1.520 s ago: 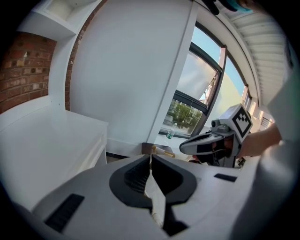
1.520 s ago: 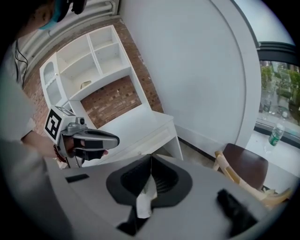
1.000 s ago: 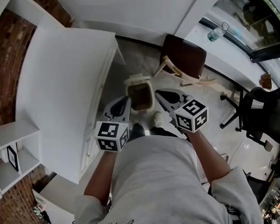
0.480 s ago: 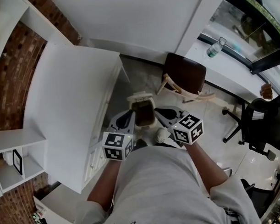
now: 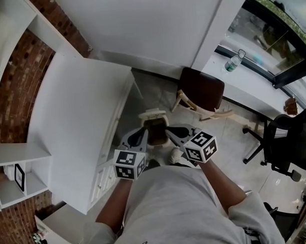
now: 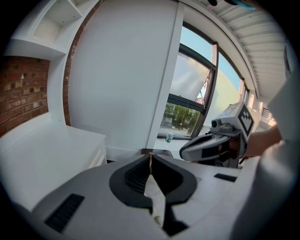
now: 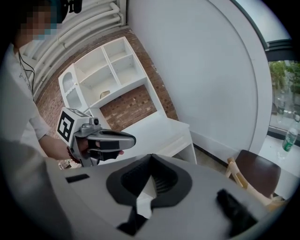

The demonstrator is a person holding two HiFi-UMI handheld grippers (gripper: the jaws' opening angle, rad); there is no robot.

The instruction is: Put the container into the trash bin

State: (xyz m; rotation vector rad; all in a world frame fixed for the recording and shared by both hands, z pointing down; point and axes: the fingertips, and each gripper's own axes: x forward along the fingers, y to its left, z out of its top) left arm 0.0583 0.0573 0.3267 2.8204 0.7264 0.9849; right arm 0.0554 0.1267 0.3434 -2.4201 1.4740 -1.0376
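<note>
The container [image 5: 156, 130] is a small open box, brown inside, with a white flap at its far end. It hangs above the floor, in front of the person's body. My left gripper [image 5: 143, 133] is shut on its left rim, and a thin tan-and-white edge shows between the closed jaws of that gripper [image 6: 150, 155]. My right gripper [image 5: 168, 134] is shut on the right rim, with a white strip pinched in its jaws [image 7: 150, 157]. Each gripper view also shows the other gripper: the right one [image 6: 211, 145] and the left one [image 7: 104, 139]. No trash bin is in view.
A white desk [image 5: 78, 121] stands at the left, with white shelves [image 5: 14, 174] beside it on a brick wall. Ahead is a brown chair [image 5: 202, 90]. At the right are a black office chair [image 5: 289, 139] and a white counter with a water bottle [image 5: 232, 61].
Both grippers keep their hold on the container. In the head view they and the box sit a little lower and closer together than a second ago.
</note>
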